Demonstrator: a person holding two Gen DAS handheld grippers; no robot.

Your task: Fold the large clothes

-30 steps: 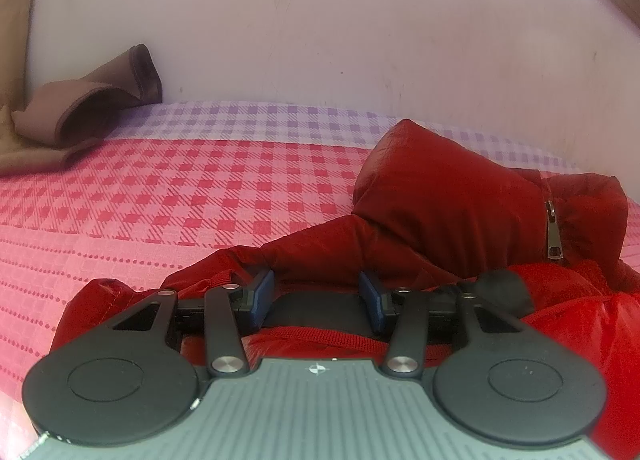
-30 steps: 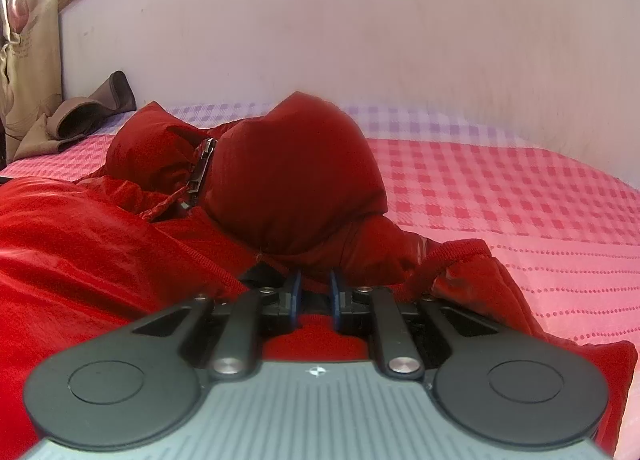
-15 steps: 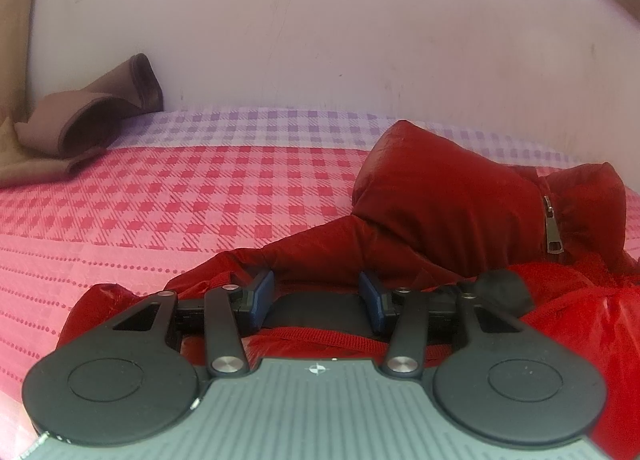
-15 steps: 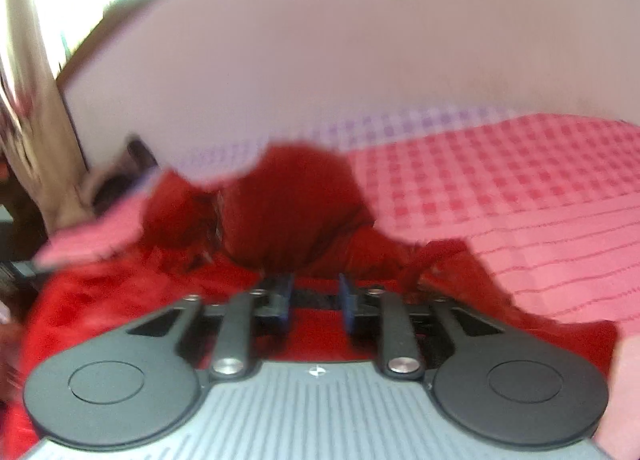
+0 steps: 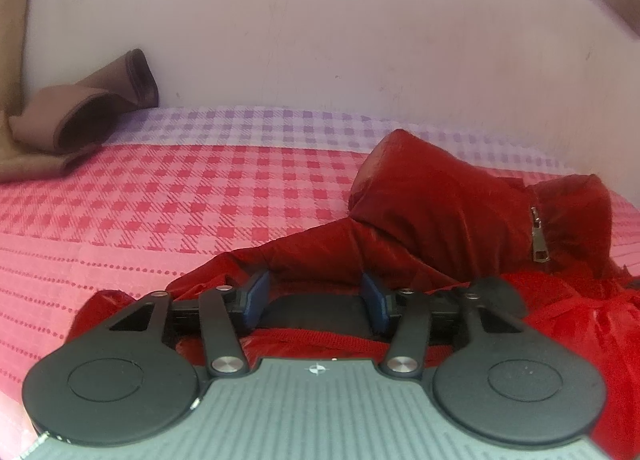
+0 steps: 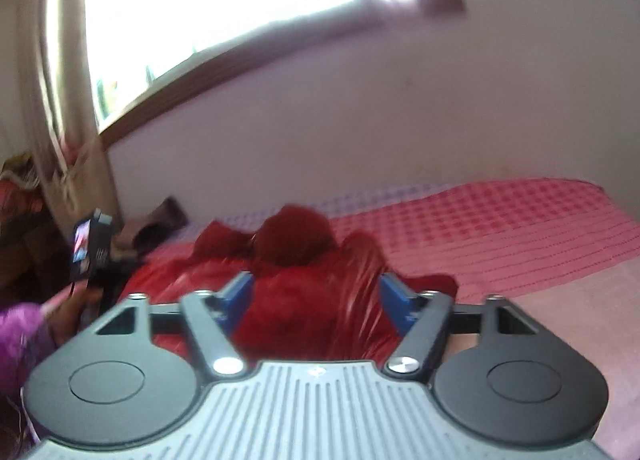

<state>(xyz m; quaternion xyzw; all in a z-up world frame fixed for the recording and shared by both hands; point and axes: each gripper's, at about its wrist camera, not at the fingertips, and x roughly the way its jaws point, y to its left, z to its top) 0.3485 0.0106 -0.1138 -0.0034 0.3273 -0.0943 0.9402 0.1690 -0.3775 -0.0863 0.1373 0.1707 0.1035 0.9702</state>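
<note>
A red puffer jacket lies crumpled on the pink checked bed, its hood toward the wall and a metal zipper pull showing at right. My left gripper is open, low over the jacket's near edge, with red fabric beneath its blue pads. In the right wrist view the jacket lies ahead and below. My right gripper is wide open and raised above the jacket, holding nothing. The left gripper's handle shows at the left there.
A brown garment lies at the bed's far left by the white wall. A window and a curtain are at upper left in the right wrist view. The bed's right edge shows there.
My right gripper opened, let go of the jacket, and pulled up and back. My left gripper stayed open and nearly still over the jacket's edge.
</note>
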